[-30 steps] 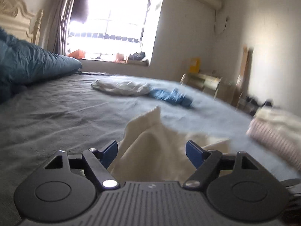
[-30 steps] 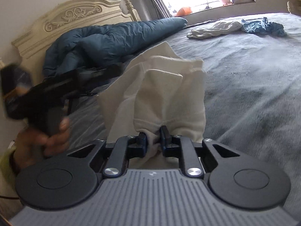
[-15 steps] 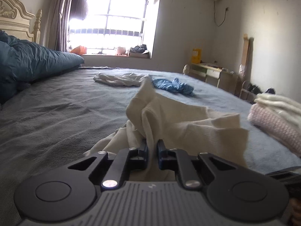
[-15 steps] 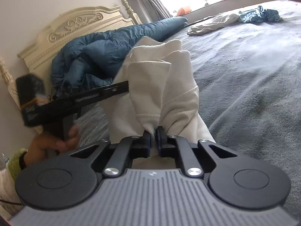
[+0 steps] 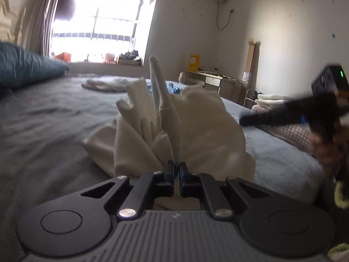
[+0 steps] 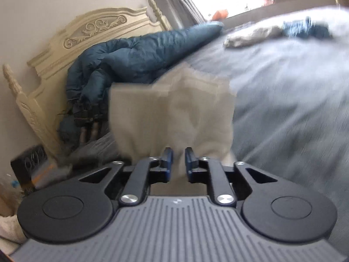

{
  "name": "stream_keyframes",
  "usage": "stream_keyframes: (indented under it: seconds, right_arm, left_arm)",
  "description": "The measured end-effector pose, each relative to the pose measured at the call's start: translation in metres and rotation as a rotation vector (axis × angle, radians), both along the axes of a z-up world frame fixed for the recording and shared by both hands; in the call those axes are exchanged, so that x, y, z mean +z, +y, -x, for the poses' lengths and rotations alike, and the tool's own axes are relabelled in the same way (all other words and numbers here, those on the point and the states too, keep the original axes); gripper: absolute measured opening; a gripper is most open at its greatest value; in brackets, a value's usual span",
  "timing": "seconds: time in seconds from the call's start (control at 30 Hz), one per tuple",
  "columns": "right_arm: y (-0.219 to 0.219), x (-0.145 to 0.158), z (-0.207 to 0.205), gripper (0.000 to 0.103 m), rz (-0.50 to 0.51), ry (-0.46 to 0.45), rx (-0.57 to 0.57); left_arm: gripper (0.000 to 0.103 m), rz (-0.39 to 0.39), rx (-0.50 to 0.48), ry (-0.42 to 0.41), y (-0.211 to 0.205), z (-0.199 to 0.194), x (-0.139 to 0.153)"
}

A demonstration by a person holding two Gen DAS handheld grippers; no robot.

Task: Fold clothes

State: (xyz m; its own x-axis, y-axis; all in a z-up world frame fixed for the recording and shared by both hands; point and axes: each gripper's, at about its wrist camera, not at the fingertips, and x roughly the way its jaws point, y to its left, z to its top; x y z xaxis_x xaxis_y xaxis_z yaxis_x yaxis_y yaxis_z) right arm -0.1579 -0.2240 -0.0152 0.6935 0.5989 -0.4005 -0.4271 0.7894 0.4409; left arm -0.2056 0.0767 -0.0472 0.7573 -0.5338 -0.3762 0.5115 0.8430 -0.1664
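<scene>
Lying along the left side of the bed [image 5: 43, 118], a dark blue duvet [image 5: 26, 67] rests below the window. At centre, the left hand-held gripper [image 5: 176, 170] is clamped tight on a bunched cream garment [image 5: 200, 126], which stands up from the grey bedcover in folds. Further right, a stack of folded clothes [image 5: 290, 128] sits near the bed's edge. The right hand-held gripper [image 6: 178, 159] has its jaws opening, with the blurred cream cloth between the parted pads; whether they touch it cannot be told.
</scene>
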Motion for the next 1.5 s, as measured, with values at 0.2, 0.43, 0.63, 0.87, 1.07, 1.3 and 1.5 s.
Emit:
stream_keyframes:
  seconds: [0.2, 0.43, 0.63, 0.87, 1.07, 1.3, 1.5]
  right_arm:
    - [0.027, 0.054, -0.049, 0.052, 0.119, -0.093, -0.021]
    - [0.097, 0.078, -0.138, 0.070, 0.291, -0.023, 0.101]
    - [0.176, 0.057, -0.177, 0.075, 0.582, 0.037, 0.182]
    - [0.157, 0.049, -0.177, 0.075, 0.495, 0.052, 0.084]
    - [0.104, 0.032, -0.183, 0.075, 0.285, 0.266, 0.066]
    - [0.098, 0.000, -0.161, 0.074, 0.283, 0.409, 0.281]
    - [0.101, 0.007, -0.101, 0.068, 0.392, 0.242, 0.402]
  left_arm:
    - [0.006, 0.047, -0.063, 0.007, 0.000, -0.001, -0.012]
    - [0.006, -0.054, -0.153, -0.024, -0.029, 0.005, -0.028]
    - [0.007, -0.039, -0.145, -0.006, -0.029, 0.000, -0.037]
    - [0.033, 0.075, -0.053, 0.005, 0.011, 0.000, -0.022]
    - [0.048, 0.235, 0.045, 0.050, 0.049, -0.027, -0.006]
    - [0.056, 0.342, 0.120, 0.075, 0.065, -0.045, 0.004]
    - [0.059, 0.394, 0.162, 0.101, 0.073, -0.046, 0.004]
